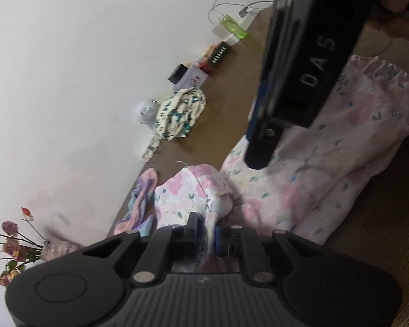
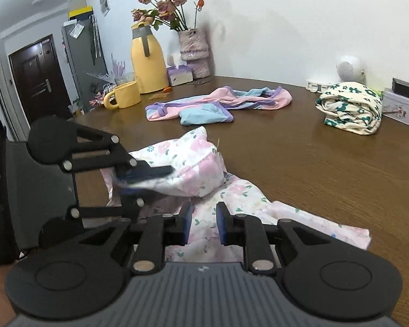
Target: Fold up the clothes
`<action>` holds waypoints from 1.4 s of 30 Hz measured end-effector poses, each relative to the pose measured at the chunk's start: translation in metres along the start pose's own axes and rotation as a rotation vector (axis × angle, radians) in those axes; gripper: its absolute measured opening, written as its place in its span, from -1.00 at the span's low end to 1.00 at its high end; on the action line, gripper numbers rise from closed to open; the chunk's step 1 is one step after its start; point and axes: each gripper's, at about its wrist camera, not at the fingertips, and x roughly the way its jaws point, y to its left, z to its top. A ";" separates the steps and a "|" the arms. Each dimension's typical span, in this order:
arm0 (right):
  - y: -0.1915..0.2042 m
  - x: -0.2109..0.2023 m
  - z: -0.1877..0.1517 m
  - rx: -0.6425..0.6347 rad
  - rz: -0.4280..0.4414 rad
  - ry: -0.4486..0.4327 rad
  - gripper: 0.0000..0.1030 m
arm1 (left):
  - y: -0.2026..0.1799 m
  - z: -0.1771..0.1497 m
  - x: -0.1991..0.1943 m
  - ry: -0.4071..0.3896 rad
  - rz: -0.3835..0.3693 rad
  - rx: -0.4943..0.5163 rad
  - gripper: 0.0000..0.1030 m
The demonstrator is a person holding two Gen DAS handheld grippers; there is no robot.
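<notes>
Two grippers work over the pink floral garment, which lies on the brown table near its front edge. The left gripper is clamped on a raised fold of that garment, while the right gripper hangs just above the cloth with its jaws apart and holding nothing. Beyond the floral garment lie a pink-and-blue garment and a folded green-flowered bundle.

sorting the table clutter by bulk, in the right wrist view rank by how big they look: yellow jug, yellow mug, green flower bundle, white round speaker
1. Green flower bundle and yellow jug: they look about alike, and the jug stands farther back, so no ranking between them.
2. Yellow mug.
3. White round speaker, smallest, though also farthest back.
</notes>
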 end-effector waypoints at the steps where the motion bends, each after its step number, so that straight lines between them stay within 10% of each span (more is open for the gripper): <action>1: -0.001 0.002 -0.001 0.006 0.000 0.001 -0.63 | -0.002 0.002 0.002 0.007 -0.003 -0.007 -0.66; 5: -0.007 0.009 -0.008 0.034 0.005 0.004 -0.63 | 0.000 0.004 0.002 0.010 -0.063 -0.071 -0.09; 14: -0.014 -0.001 -0.001 0.101 0.043 -0.030 -0.59 | 0.073 -0.026 -0.058 -0.169 -0.245 -0.432 0.11; 22: -0.010 0.011 0.029 0.268 0.200 -0.036 -0.05 | 0.134 -0.090 -0.071 -0.146 -0.242 -0.728 0.09; 29: -0.006 0.052 0.041 0.457 0.234 0.078 0.05 | 0.128 -0.103 -0.033 -0.152 -0.469 -0.723 -0.20; 31: -0.004 0.059 0.039 0.479 0.229 0.086 -0.05 | 0.122 -0.099 -0.031 -0.171 -0.504 -0.690 -0.20; 34: -0.007 0.064 0.032 0.515 0.228 0.085 -0.88 | 0.112 -0.099 -0.036 -0.206 -0.545 -0.648 -0.19; 42: -0.024 0.045 0.002 0.530 0.171 0.063 -0.90 | 0.141 -0.124 -0.038 -0.316 -0.541 -0.872 -0.08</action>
